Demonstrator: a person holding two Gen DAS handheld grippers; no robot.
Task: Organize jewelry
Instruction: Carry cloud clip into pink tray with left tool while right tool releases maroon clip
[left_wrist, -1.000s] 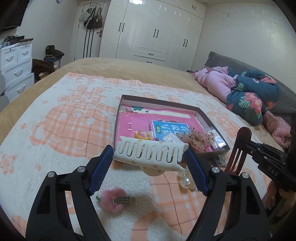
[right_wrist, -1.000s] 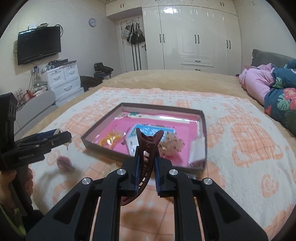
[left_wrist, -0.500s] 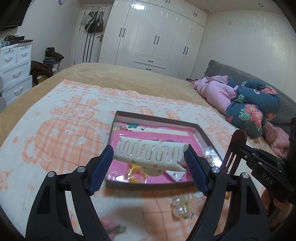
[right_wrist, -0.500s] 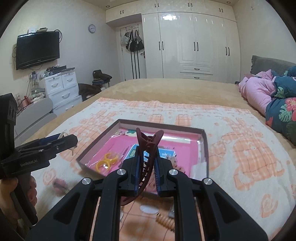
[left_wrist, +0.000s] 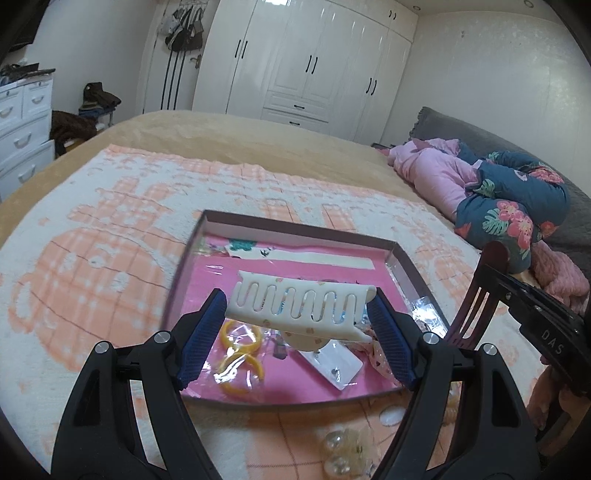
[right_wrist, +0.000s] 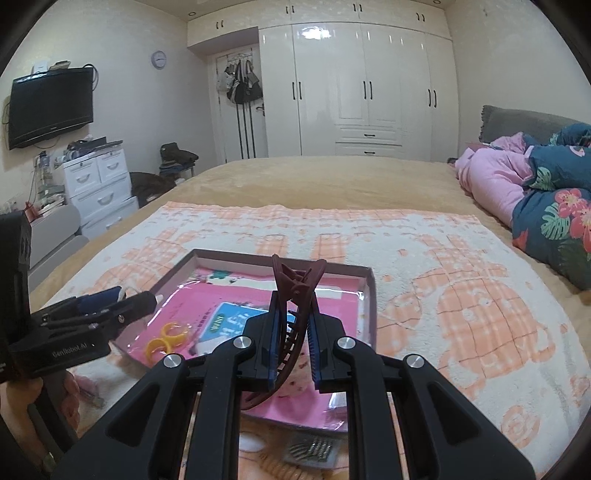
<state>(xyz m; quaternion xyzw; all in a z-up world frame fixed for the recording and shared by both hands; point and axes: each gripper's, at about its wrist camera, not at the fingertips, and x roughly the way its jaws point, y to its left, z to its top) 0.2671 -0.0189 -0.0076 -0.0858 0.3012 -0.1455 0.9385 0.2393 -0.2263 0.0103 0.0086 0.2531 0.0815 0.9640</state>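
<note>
- Left gripper (left_wrist: 299, 321): blue-padded fingers (left_wrist: 201, 338) spread fairly wide, clamped on the two ends of a white hair claw clip (left_wrist: 301, 308). Clip is held crosswise, teeth interlocked, tilted a little down toward the right, raised above the tray.
- Right gripper (right_wrist: 293, 332): fingers set narrow, pinching a dark maroon hair claw clip (right_wrist: 291, 291) between the blue pads. Its two winged handles stick up past the fingertips; the curved teeth hang down below them.
- In the left wrist view the maroon clip (left_wrist: 476, 295) and the right gripper (left_wrist: 532, 314) show at the right edge, just right of the tray's right wall.
- Tray (left_wrist: 295, 225): shallow dark-walled box with a pink floor, lying on a white and orange checked blanket (left_wrist: 92, 258) on the bed. Both grippers hover over its near half.
- Inside the tray: yellow rings (left_wrist: 242, 354) in clear wrap at near left, a white card (left_wrist: 332, 363) near the middle, a long white strip (left_wrist: 314, 254) along the far side, a blue-printed packet (right_wrist: 231, 321) seen in the right wrist view.
- On the blanket in front of the tray: clear bead-like pieces (left_wrist: 338, 450), and a small striped packet (right_wrist: 314, 448).
- Background: white wardrobe (right_wrist: 369, 92), wall TV (right_wrist: 50, 105), white drawer unit (right_wrist: 98, 188), pink and floral bedding (left_wrist: 498, 195) at right.
</note>
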